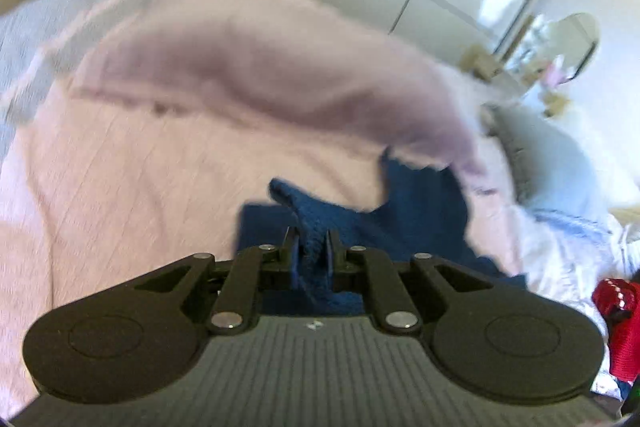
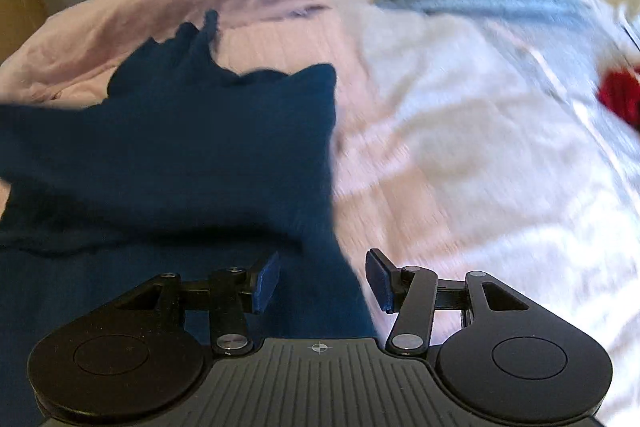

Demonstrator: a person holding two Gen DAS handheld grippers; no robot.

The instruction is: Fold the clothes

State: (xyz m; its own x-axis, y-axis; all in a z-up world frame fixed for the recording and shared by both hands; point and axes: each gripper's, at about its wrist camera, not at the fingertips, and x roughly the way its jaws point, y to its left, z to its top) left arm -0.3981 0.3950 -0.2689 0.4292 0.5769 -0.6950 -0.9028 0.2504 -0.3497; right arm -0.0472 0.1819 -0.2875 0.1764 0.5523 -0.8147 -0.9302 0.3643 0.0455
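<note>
— Report the left gripper [image 1: 311,243].

— My left jaws are closed on a bunched fold of the blue knit [image 1: 420,203]. The cloth runs up between the pads and away ahead and to the right, over the pink bedspread [image 1: 140,167].

— And the right gripper [image 2: 322,277]?

— My right jaws stand about half apart and grip nothing. The knit [image 2: 180,147] lies ahead and to the left of them on the bed. Its right edge runs down between the pads, nearer the left pad; whether it touches I cannot tell.

— Long axis?

— It stretches leftward from that edge, out of the right view.

— Which hand is placed for the next hold?

— In my judgement the right: the free edge lies in its gap, while the left already has its fold.

— Anything else?

— Red cloth [image 2: 620,99] at far right, well apart.
</note>
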